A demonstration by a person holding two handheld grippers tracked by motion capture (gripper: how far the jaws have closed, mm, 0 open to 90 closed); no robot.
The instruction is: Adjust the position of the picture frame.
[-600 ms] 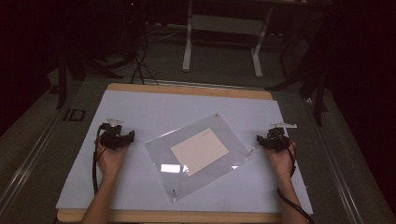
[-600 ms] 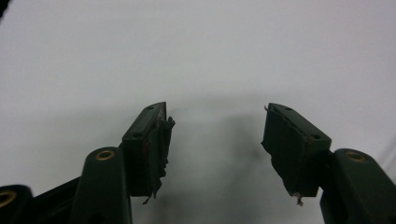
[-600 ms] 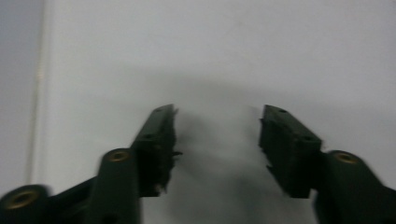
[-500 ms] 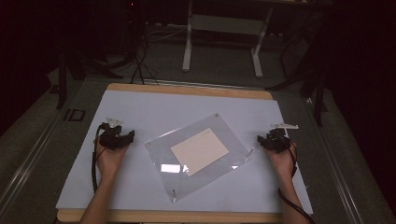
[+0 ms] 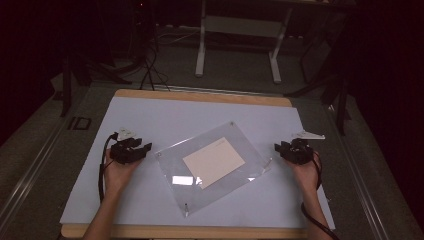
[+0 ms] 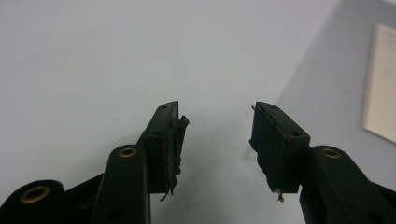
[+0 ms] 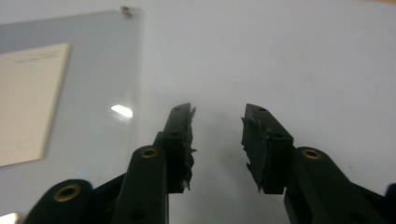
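Observation:
A clear acrylic frame (image 5: 250,150) lies flat and askew in the middle of the table, with a cream card (image 5: 214,162) inside it. My left gripper (image 5: 142,149) rests on the table just left of the frame, open and empty. My right gripper (image 5: 278,148) rests just right of the frame, also open and empty. In the left gripper view the open left gripper (image 6: 215,112) hovers over bare sheet, the frame's edge (image 6: 327,79) and the card (image 6: 380,84) to its right. In the right gripper view the open right gripper (image 7: 218,115) sits beside the frame (image 7: 102,70) and card (image 7: 28,98).
A pale sheet (image 5: 165,115) covers the wooden table (image 5: 200,96). Small metal standoffs mark the frame's corners (image 7: 125,11). Beyond the table are a dark floor, cables and the legs of a stand (image 5: 201,45). A cable trails from each gripper.
The right gripper has shifted slightly; the frame and the left gripper have stayed where they were.

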